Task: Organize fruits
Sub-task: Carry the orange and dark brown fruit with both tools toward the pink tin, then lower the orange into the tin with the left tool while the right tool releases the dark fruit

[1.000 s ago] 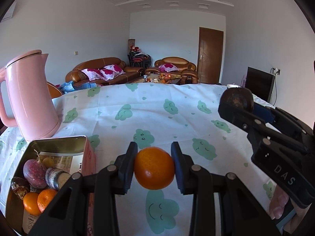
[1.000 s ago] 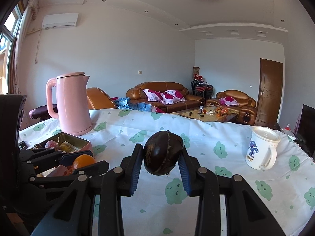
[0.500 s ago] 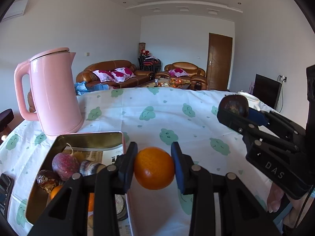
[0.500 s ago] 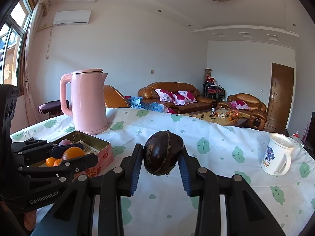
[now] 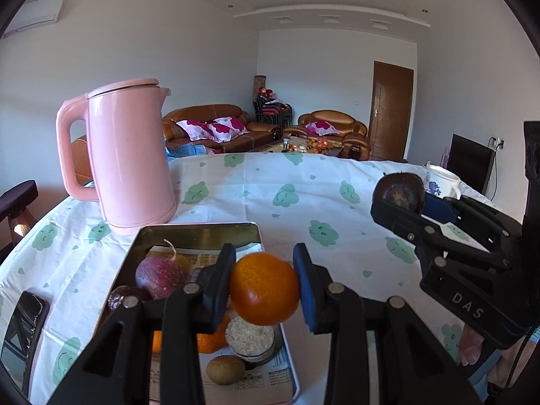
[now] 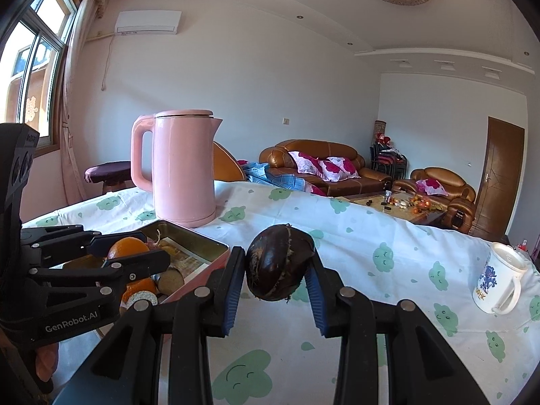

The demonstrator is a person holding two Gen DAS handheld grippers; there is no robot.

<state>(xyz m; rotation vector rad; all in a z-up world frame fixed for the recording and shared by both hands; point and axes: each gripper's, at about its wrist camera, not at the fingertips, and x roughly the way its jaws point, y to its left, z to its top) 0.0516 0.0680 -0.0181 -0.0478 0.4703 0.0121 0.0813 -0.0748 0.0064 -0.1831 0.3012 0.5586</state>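
Two grippers each grasp fruit: the left gripper (image 5: pixel 264 285) pinches an orange (image 5: pixel 264 288) above the metal tin (image 5: pixel 199 233) of fruit, the right gripper (image 6: pixel 274 278) clamps a dark brown fruit (image 6: pixel 278 266) over the tablecloth (image 6: pixel 354 236), beside the tin

The tin (image 5: pixel 199 233) stands on the table (image 5: pixel 303 209), just in front of the kettle (image 5: pixel 131 155). Inside the tin lie fruits (image 5: pixel 160 276). A phone (image 5: pixel 23 320) lies left of the tin. The mug (image 6: pixel 496 278) stands well apart at the right.
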